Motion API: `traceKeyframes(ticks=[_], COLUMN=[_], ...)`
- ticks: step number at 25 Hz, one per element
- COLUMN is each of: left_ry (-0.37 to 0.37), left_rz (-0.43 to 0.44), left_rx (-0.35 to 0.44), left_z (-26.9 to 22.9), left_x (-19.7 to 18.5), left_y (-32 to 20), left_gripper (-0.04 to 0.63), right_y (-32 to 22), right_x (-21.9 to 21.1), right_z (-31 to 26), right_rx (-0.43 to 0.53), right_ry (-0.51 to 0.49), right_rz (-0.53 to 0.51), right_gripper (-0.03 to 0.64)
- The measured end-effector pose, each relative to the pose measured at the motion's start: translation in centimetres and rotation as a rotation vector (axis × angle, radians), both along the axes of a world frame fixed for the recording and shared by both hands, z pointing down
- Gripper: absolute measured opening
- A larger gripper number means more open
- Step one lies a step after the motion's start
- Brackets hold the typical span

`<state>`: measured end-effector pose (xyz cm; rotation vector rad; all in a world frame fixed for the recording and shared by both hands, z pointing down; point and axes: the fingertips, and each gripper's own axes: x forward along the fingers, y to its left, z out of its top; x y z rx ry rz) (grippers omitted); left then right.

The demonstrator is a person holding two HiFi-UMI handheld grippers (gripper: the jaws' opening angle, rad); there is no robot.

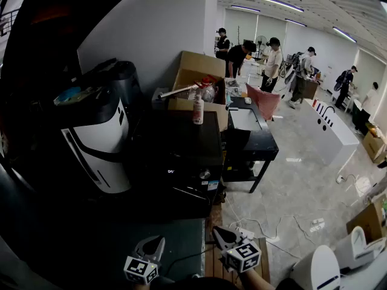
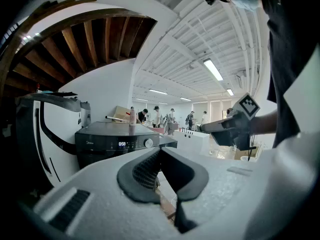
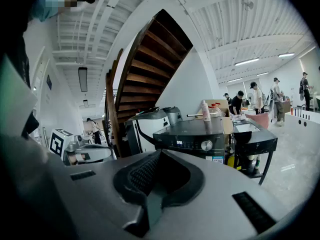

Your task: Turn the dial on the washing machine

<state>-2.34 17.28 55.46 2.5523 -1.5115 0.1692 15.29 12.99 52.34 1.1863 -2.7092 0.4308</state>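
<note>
The black washing machine (image 1: 181,156) stands in the middle of the head view, its round silver dial (image 1: 205,174) on the front panel beside a lit display. Both grippers hang low in front of it, well short of the dial. My left gripper (image 1: 151,246) is shut and holds nothing. So is my right gripper (image 1: 225,237), just to its right. The left gripper view shows the dial (image 2: 148,142) beyond its closed jaws (image 2: 160,150). In the right gripper view the dial (image 3: 206,145) sits right of the closed jaws (image 3: 160,153).
A white and black appliance (image 1: 100,141) stands left of the machine. A spray bottle (image 1: 198,109) and a cardboard box (image 1: 199,77) sit at its far end. A black table (image 1: 254,138) is on its right. Cables (image 1: 272,222) lie on the floor. Several people stand far back.
</note>
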Motion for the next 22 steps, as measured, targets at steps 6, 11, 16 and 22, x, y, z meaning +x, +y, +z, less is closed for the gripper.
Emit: traceKeyframes(ticks=[6,11,16,22], left_ry=[0.005,0.026,0.054,0.065], left_rz=[-0.017,-0.026,-0.042,-0.032], left_rx=[0.012,0.026,0.007,-0.024], left_z=[0.3,-0.2,0.0,0.6], left_x=[-0.2,0.1,0.2,0.2], left_y=[-0.7,-0.7,-0.9,-1.4], left_gripper=[0.009,0.009,0.054,0.113], right_y=[-1.0,-1.7,-3.0,-5.0], right_x=[-0.3,0.1,0.3,0.3], right_z=[0.5,0.4,0.2,0.3], right_rx=[0.005,0.006,0.009,-0.006], right_ry=[-0.003,-0.029,-0.086,-0.085], right_rz=[-0.012,-0.012,-0.004,0.010], right_gripper=[-0.002,-0.002,0.093,0.183])
